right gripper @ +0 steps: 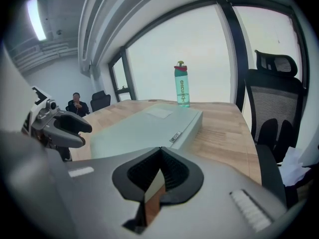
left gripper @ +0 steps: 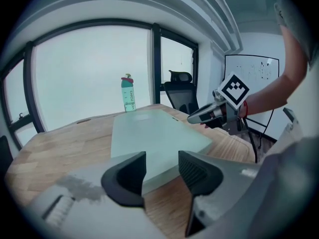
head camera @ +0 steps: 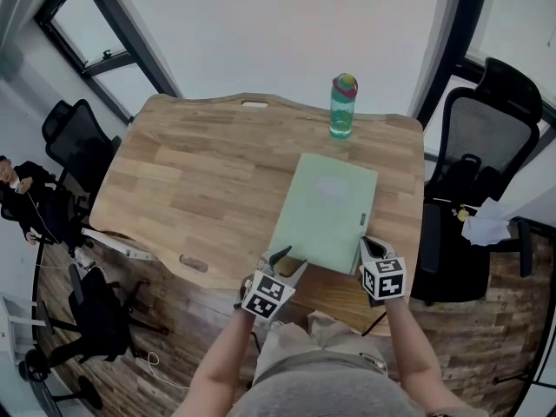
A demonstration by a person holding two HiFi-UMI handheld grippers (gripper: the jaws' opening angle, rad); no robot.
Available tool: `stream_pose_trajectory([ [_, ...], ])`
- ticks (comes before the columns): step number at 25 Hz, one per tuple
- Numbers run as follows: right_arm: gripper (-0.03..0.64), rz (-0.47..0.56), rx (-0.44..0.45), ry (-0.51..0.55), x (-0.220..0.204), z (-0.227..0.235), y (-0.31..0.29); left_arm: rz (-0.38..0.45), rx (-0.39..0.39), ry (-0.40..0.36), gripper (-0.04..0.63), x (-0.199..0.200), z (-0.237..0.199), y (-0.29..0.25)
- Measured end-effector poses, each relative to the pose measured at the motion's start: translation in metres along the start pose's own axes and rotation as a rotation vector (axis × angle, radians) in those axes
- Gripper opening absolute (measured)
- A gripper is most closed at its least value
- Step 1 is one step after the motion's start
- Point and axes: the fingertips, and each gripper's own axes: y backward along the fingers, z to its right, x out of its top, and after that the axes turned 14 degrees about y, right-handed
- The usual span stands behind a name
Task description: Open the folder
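A pale green folder (head camera: 326, 211) lies closed and flat on the wooden table (head camera: 200, 181), with its near edge toward me. My left gripper (head camera: 291, 261) is at the folder's near left corner and stands open. In the left gripper view that corner of the folder (left gripper: 149, 133) shows in the gap between the pads (left gripper: 127, 176), and neither pad presses on it. My right gripper (head camera: 372, 247) hovers at the near right corner, by the folder's spine. Its jaws are shut with nothing in them, and the folder (right gripper: 144, 128) lies just ahead of the gripper (right gripper: 159, 171).
A teal water bottle (head camera: 342, 105) stands upright at the table's far edge, beyond the folder. A black office chair (head camera: 486, 137) stands to the right, with crumpled white paper (head camera: 486, 226) on another seat. More chairs and a seated person (head camera: 17, 181) are at the far left.
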Motion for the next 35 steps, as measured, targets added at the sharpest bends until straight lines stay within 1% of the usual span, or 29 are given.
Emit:
stream_pose_trajectory([
  [2, -0.002, -0.014, 0.001, -0.003, -0.006, -0.001, -0.002, -0.014, -0.004, -0.024, 0.202, -0.003, 0.0, -0.002],
  [5, -0.002, -0.032, 0.009, 0.0, -0.014, -0.002, -0.004, -0.034, 0.002, -0.028, 0.21, -0.014, -0.002, -0.007],
  [8, -0.002, -0.03, 0.017, 0.002, -0.017, -0.002, -0.006, -0.056, 0.013, -0.04, 0.218, -0.022, -0.002, -0.012],
  [10, -0.002, -0.028, 0.025, -0.002, -0.017, -0.002, -0.006, -0.07, 0.019, -0.063, 0.225, -0.026, -0.002, -0.014],
  [12, 0.0, -0.03, 0.031, -0.008, -0.016, -0.002, -0.006, -0.083, 0.039, -0.112, 0.23, -0.027, -0.002, -0.016],
  [15, 0.0, -0.032, 0.032, -0.006, -0.016, -0.002, -0.007, -0.109, 0.094, -0.224, 0.23, -0.03, -0.003, -0.02],
  [17, 0.0, -0.034, 0.032, -0.003, -0.017, -0.003, -0.007, -0.119, 0.118, -0.261, 0.23, -0.031, -0.004, -0.023],
  [19, 0.0, -0.036, 0.035, -0.008, -0.017, -0.003, -0.007, -0.119, 0.127, -0.254, 0.23, -0.031, -0.005, -0.024],
  [25, 0.0, -0.043, 0.039, -0.01, -0.018, -0.003, -0.007, -0.113, 0.122, -0.231, 0.23, -0.03, -0.005, -0.025],
  [31, 0.0, -0.045, 0.04, -0.012, -0.018, -0.002, -0.006, -0.097, 0.113, -0.228, 0.228, -0.026, -0.004, -0.022],
  [35, 0.0, -0.047, 0.037, -0.01, -0.018, -0.001, -0.006, -0.073, 0.11, -0.233, 0.195, -0.022, -0.001, -0.018],
])
